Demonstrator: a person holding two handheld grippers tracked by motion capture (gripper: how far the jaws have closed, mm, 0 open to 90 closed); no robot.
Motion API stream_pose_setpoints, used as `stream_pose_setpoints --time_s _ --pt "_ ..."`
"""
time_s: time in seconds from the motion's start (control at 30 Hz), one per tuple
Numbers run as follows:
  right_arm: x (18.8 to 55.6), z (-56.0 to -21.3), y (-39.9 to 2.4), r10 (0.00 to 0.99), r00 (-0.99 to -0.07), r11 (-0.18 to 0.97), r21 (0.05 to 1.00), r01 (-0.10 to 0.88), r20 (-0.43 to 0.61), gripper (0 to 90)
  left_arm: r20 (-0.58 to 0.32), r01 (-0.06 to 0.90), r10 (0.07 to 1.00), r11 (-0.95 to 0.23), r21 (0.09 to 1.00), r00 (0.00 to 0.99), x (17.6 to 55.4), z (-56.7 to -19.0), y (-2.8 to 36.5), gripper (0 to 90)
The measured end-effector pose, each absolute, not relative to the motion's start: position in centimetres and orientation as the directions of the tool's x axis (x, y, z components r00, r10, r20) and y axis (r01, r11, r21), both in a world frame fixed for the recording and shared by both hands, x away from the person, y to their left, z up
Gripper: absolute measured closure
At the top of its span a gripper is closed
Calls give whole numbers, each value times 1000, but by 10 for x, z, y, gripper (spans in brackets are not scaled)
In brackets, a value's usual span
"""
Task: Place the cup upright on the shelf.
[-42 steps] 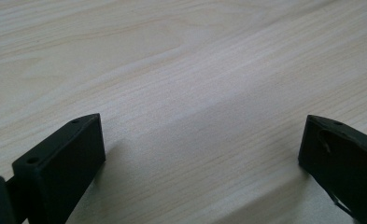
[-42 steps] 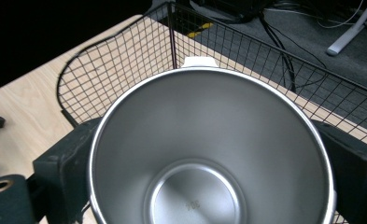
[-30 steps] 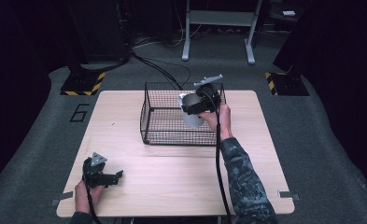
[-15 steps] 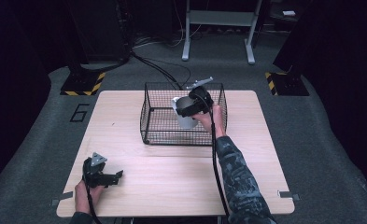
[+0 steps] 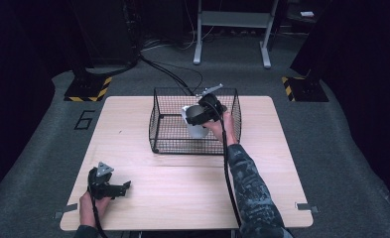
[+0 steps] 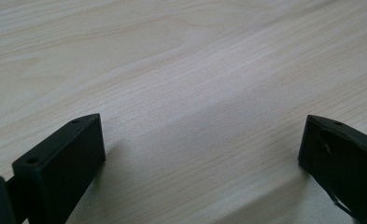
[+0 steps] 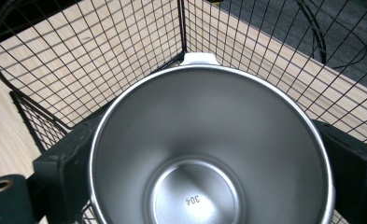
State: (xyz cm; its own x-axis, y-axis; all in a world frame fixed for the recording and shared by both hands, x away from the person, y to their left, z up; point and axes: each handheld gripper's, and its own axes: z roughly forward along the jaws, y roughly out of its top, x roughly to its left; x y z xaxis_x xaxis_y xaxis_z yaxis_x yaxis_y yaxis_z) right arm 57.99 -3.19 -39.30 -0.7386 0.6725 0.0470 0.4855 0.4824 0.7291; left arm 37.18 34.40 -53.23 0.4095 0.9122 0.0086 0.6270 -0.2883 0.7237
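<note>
Steel cup [image 7: 209,149], white outside, sits clamped between the jaws of the right gripper [image 5: 201,115], one black jaw pressed on each side of the cup wall. Cup upright, mouth facing the right gripper view, bare metal inside, "304" stamped on the bottom, small white tab at the far rim. In the high view the cup [image 5: 196,128] is inside the black wire basket [image 5: 165,144], toward its right half, whether it touches the basket floor cannot be told. Basket stands on the wooden table [image 5: 182,183], far middle. Left gripper [image 5: 114,189] rests near the front left edge of the table, well apart from the basket, jaws wide apart with bare wood between them.
</note>
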Motion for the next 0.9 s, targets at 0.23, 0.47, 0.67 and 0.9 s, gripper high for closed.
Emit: stream_pose_setpoints --time_s 0.23,0.47,0.67,0.9 --pt "588 -404 -30 673 -738 495 709 502 53 57 4 629 911 -288 722 412 372 -532 344 4" --pt "595 -413 -27 665 -745 521 682 513 53 57 9 632 906 -303 714 424 372 -531 345 3" --pt "600 -415 -28 661 -749 534 670 516 50 57 5 634 905 -302 712 425 372 -531 345 3" --pt "603 -418 -23 656 -753 547 653 524 55 57 5 634 905 -302 711 425 372 -531 345 4"
